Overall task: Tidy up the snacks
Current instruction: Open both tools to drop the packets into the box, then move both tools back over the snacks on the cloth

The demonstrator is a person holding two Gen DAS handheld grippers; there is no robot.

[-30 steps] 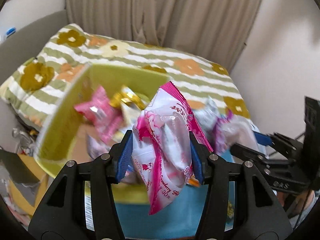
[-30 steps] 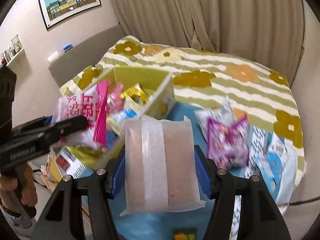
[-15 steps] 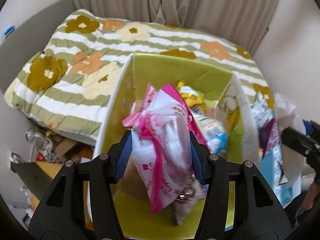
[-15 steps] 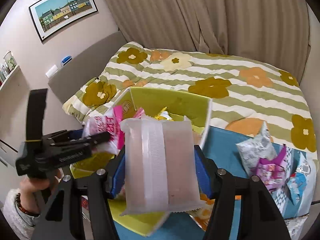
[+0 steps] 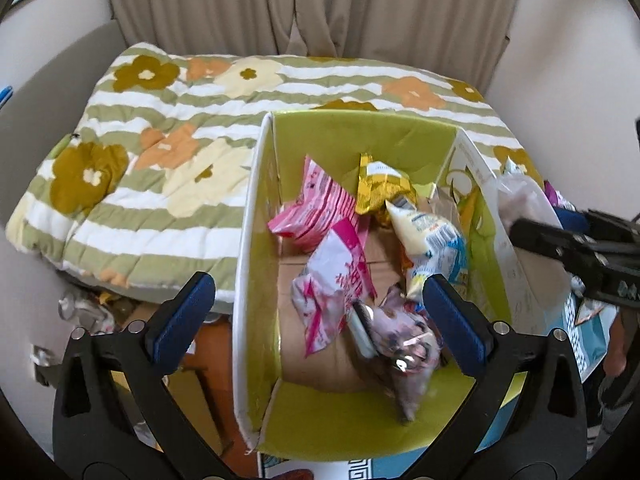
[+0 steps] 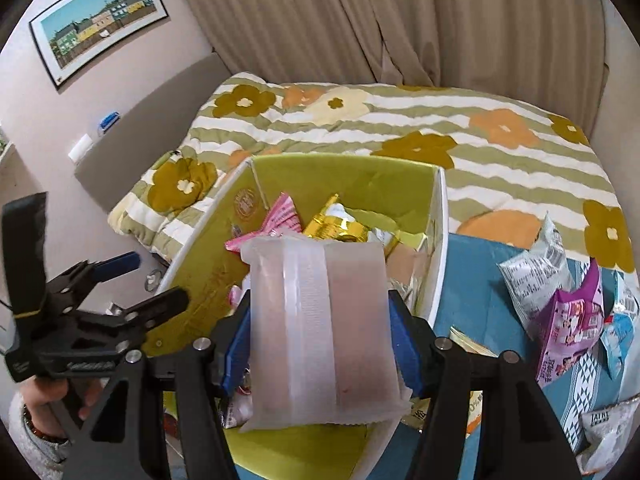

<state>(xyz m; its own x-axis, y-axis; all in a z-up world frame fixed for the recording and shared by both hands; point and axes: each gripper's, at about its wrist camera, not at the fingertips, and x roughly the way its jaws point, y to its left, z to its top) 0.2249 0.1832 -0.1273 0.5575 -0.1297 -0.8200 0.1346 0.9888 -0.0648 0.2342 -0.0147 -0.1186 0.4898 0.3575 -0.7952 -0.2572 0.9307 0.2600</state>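
Note:
A green-lined box [image 5: 248, 220] with white outer walls holds several snack packets. My left gripper [image 5: 319, 281] hangs above it with its jaws opening wide, and nothing is pressed between the pads. The pink-and-white packet [image 5: 332, 280] lies loose on the box floor below them, beside a gold packet [image 5: 380, 188] and a white-and-blue one [image 5: 432, 236]. My right gripper [image 6: 320, 312] is shut on a pale translucent packet [image 6: 320, 328], held upright over the box [image 6: 438, 240] near its right wall. The left gripper [image 6: 148, 280] shows at the left, in a person's hand [image 6: 44, 400].
The box stands on a teal cloth [image 6: 480, 272] in front of a flowered, striped quilt [image 5: 160, 160]. Several loose snack packets [image 6: 540, 272] lie on the cloth to the right, one of them purple [image 6: 572, 320]. Clutter covers the floor [image 5: 88, 312] left of the box.
The left gripper's jaws have spread apart and the pink-and-white packet has dropped into the box. Both grippers have moved over the box; the right one still holds its pale packet.

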